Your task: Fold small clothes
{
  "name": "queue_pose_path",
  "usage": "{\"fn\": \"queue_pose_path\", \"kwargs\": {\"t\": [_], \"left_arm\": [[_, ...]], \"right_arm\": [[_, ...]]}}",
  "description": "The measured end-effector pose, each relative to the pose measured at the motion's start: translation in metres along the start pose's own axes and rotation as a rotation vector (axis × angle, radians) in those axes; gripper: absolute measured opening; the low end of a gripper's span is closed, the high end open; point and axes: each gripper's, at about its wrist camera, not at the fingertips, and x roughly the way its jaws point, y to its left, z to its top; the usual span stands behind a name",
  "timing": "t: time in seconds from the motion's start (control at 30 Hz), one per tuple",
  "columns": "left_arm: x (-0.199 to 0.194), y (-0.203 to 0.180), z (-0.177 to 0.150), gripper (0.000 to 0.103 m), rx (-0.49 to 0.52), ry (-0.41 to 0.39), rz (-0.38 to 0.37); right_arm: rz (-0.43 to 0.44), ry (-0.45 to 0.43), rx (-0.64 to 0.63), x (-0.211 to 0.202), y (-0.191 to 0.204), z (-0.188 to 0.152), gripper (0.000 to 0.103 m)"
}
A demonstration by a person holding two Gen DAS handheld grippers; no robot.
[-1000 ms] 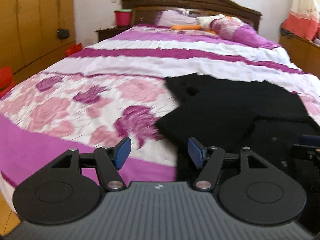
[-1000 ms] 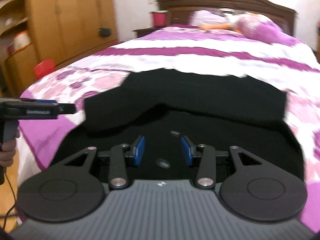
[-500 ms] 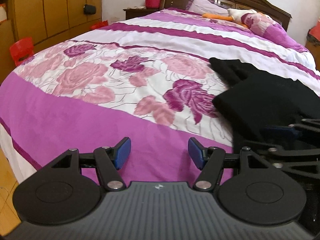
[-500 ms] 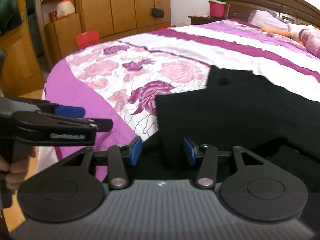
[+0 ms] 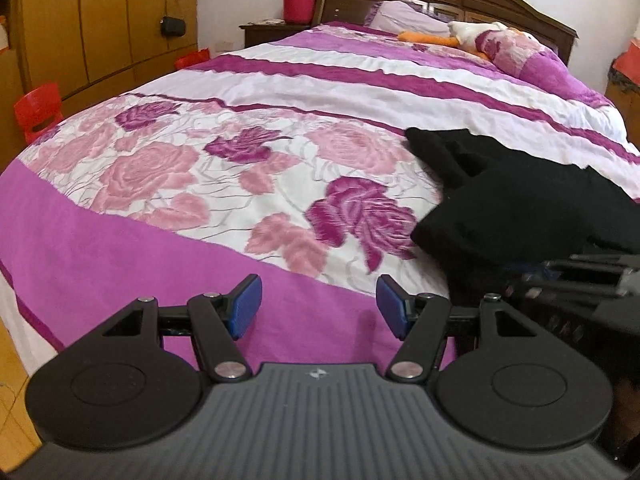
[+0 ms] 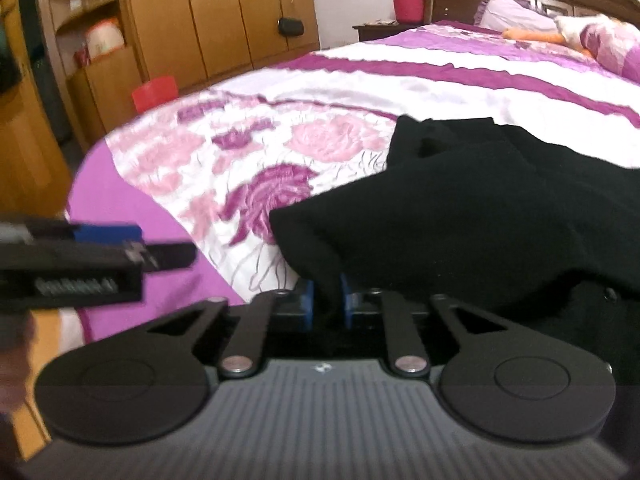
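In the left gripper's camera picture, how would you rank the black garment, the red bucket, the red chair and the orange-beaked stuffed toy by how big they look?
1. black garment, by far.
2. stuffed toy.
3-4. red chair and red bucket look alike; the bucket stands farther away, so I won't rank them.

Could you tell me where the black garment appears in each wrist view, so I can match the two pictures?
Left wrist view: the black garment lies at the right edge, on the floral bedspread.
Right wrist view: the garment fills the centre and right, a fold pinched in the right gripper.
Shared landmark: the red bucket on the nightstand beside the headboard.
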Motion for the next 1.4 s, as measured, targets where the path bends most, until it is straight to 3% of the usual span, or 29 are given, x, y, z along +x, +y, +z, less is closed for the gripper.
{"fn": "queue_pose_path", "kwargs": {"t": [0.23, 0.57, 0.87, 1.17, 1.3, 1.4], "left_arm": [[-0.005, -0.029, 0.012, 0.069, 0.05, -0.029, -0.039], [-0.003, -0.08, 0.03, 0.069, 0.117, -0.069, -0.112], [0.009, -0.111, 0.033, 0.069, 0.145, -0.06, -0.138], [0.03, -0.128, 0.026, 0.069, 0.16, -0.031, -0.121], [0.04, -0.132, 0.023, 0.069, 0.179, -0.013, -0.111], [0.045, -0.133, 0.024, 0.069, 0.178, -0.013, -0.113]], "right_arm": [[-0.008, -0.147, 0.107, -0.056, -0.03, 0.012, 0.011], [-0.161, -0.323, 0.305, -0.134, -0.114, 0.009, 0.01], [-0.292, -0.327, 0.491, -0.154, -0.187, -0.029, 0.01], [-0.325, -0.257, 0.743, -0.141, -0.245, -0.076, 0.013], [-0.392, -0.256, 0.776, -0.148, -0.258, -0.088, 0.013], [-0.378, -0.286, 0.752, -0.16, -0.261, -0.09, 0.013]]}}
